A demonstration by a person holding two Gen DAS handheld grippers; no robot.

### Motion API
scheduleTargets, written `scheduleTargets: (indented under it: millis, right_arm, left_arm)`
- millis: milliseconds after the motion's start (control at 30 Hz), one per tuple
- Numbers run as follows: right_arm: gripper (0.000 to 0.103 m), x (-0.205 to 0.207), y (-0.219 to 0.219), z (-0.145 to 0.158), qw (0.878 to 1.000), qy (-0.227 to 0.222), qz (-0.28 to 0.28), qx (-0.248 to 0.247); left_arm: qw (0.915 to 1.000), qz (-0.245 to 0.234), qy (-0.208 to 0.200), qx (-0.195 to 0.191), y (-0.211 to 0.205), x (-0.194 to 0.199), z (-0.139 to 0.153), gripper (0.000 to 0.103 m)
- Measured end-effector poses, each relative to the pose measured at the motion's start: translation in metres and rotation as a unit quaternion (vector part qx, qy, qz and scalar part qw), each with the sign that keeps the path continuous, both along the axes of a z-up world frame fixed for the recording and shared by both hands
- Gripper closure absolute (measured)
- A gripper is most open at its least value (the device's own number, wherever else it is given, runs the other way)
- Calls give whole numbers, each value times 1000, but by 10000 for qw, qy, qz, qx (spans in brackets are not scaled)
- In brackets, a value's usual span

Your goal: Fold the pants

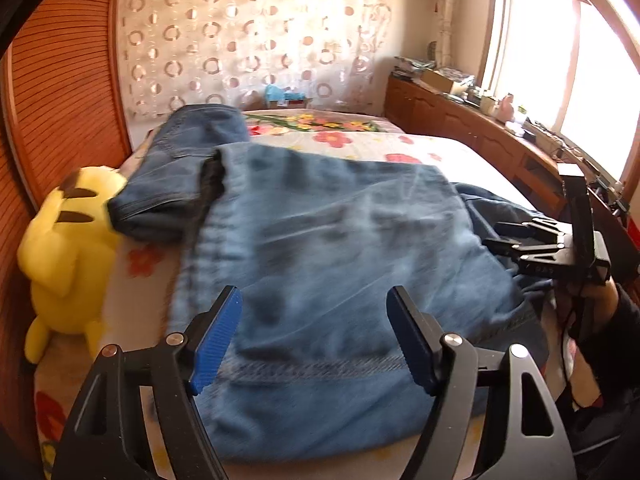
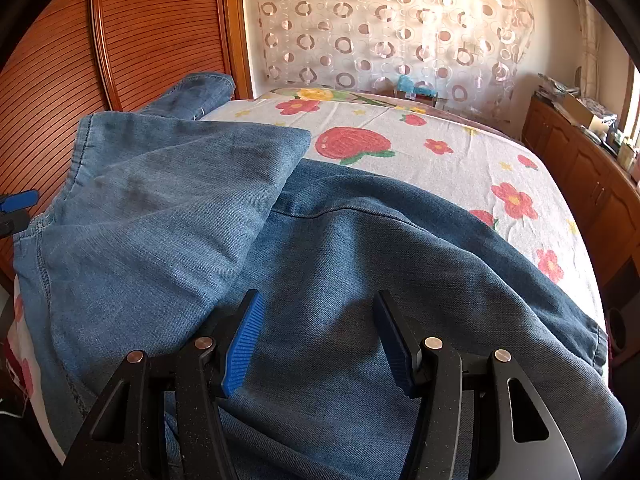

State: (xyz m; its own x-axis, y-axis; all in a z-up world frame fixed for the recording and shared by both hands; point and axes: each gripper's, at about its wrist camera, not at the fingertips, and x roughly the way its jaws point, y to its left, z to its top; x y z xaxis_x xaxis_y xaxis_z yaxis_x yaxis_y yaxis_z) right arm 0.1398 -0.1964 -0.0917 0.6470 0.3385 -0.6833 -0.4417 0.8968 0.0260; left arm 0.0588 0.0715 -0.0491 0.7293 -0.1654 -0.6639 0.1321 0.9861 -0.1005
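Note:
Blue denim pants (image 1: 320,248) lie across the flowered bed, one part folded over the rest; a leg end reaches the far left (image 1: 188,152). My left gripper (image 1: 314,304) is open and empty just above the denim near the front edge. My right gripper (image 2: 316,304) is open and empty over the pants (image 2: 320,248). The right gripper also shows at the right edge of the left wrist view (image 1: 516,240), beside the pants. One blue pad (image 2: 18,200) of the left gripper shows at the left edge of the right wrist view.
A yellow plush toy (image 1: 68,256) lies on the bed's left side against the wooden slatted headboard (image 1: 60,100). The flowered bedsheet (image 2: 440,152) stretches beyond the pants. A wooden cabinet (image 1: 480,132) with clutter runs under the window at right. A curtain (image 2: 380,32) hangs behind.

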Motion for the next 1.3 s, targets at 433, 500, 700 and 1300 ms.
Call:
scheduleTargets:
  millis: [433,500,700,1300]
  right_arm:
    - [44,-2,-3,-2,10000,10,29,84]
    - [44,-2,-4,-2,10000,10,34,91]
    - [44,-3,-4,-2,9999,-21,12,127]
    - [52,-23,-146,31,9932,-548,-1005,-224]
  left_arm:
    - [9991,-388,38,167,-52,32,4,28]
    - [9989,-423,42,198,-57,33,3,28]
    - [9983,-521,72,246,-65,39,0,28]
    - [9972,-669,261,200,-85,41,-15,28]
